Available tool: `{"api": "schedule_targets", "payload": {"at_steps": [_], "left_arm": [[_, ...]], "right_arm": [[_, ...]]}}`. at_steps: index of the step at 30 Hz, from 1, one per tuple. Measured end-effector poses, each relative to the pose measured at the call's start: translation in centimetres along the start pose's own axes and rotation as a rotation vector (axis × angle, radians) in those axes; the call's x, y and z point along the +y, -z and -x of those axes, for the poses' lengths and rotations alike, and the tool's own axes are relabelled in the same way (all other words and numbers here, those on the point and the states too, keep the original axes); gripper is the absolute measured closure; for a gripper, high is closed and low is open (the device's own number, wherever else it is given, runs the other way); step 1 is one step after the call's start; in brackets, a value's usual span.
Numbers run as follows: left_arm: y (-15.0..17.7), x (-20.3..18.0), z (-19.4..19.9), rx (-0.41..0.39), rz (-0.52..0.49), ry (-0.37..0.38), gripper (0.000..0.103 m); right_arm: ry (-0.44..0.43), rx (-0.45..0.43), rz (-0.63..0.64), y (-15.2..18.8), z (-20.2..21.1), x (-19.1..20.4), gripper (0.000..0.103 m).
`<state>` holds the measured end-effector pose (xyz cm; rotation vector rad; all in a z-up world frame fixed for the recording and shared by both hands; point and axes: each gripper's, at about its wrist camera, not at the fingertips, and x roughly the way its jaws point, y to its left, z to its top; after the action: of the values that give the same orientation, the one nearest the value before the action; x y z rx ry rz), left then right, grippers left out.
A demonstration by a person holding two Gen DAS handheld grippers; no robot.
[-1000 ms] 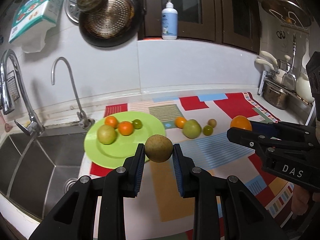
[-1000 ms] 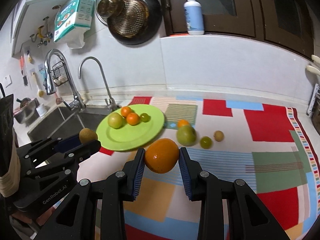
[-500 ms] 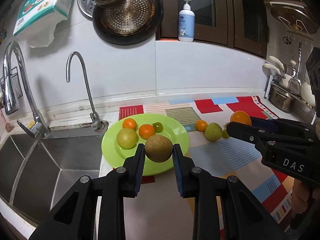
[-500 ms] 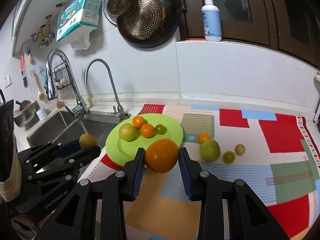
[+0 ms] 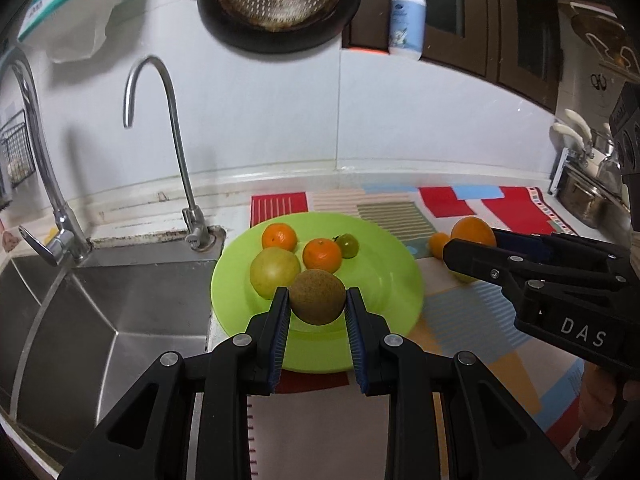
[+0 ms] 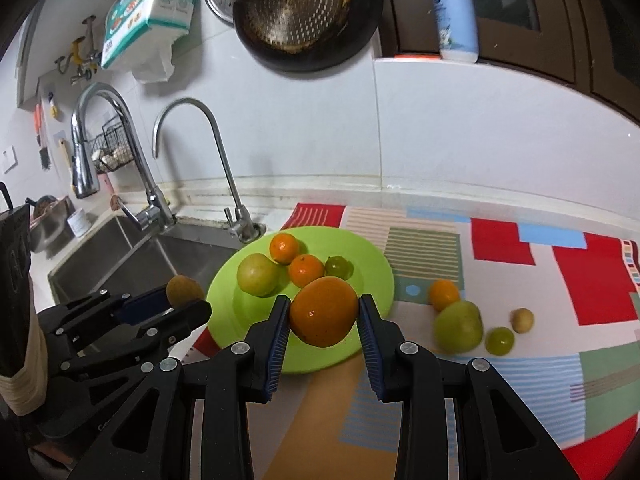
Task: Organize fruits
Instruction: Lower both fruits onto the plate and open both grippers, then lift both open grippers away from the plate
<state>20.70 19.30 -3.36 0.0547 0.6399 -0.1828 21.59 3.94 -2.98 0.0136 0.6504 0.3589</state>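
Stainless sink [image 5: 100, 312] at left of the counter, gooseneck tap [image 5: 160, 152] behind it. Patchwork mat [image 6: 520, 280] covers the counter to the right.

Lime-green plate [image 5: 392, 280] sits at the mat's left end, just beside the sink edge. On its far half: a pale green pear-like fruit [image 5: 275, 272], two tangerines [image 5: 322, 255], one small green fruit [image 5: 347, 245]. The near half is bare.

Left gripper [image 5: 317, 312]: clenched on a brown russet fruit [image 5: 317, 296], pads pressing both flanks, held above the plate's near-centre.

Right gripper [image 6: 323, 320]: clenched on a large orange [image 6: 324, 311], over the plate's near right rim as this view reads it.

Loose on the mat, right of the plate: a green apple-like fruit [image 6: 458, 326], a tangerine touching it, a small green fruit [image 6: 500, 341], and a small tan fruit [image 6: 522, 320].

Step in hand, my reading: both held fruits going down onto the plate.

How to do it well:
- Lower each until it touches the plate before letting go; round fruit dropped from height will roll.
- Aim for the bare near half, clear of the fruit already there, so nothing gets knocked toward the sink side.
- Keep the two grippers apart; set down one at a time if they crowd.
- Open slowly, lift straight off.
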Motion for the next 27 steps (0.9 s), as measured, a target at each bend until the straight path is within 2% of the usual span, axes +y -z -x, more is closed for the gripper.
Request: {"api": "schedule_targets", "payload": {"at_steps": [14, 17, 18, 20, 27], "left_arm": [[0.2, 1.6, -5.0, 0.082, 0.01, -0.016, 0.075], [0.1, 1.8, -5.3, 0.083, 0.009, -0.032, 0.066], [0.1, 1.7, -5.3, 0.084, 0.008, -0.035, 0.064], [0.1, 1.8, -5.1, 0.079, 0.009, -0.041, 0.063], [-0.4, 1.4, -2.6, 0.033, 0.019, -0.064, 0.051]], "right_arm": [[-0.04, 0.119, -0.005, 0.5, -6.7, -0.4, 0.068], [-0.049, 0.117, -0.016, 0.4, -7.2, -0.6, 0.064], [-0.047, 0.115, -0.019, 0.3, -7.2, -0.7, 0.057], [-0.035, 0.098, -0.029, 0.1, -7.0, -0.9, 0.051], [-0.002, 0.053, -0.037, -0.2, -4.9, -1.4, 0.05]]}}
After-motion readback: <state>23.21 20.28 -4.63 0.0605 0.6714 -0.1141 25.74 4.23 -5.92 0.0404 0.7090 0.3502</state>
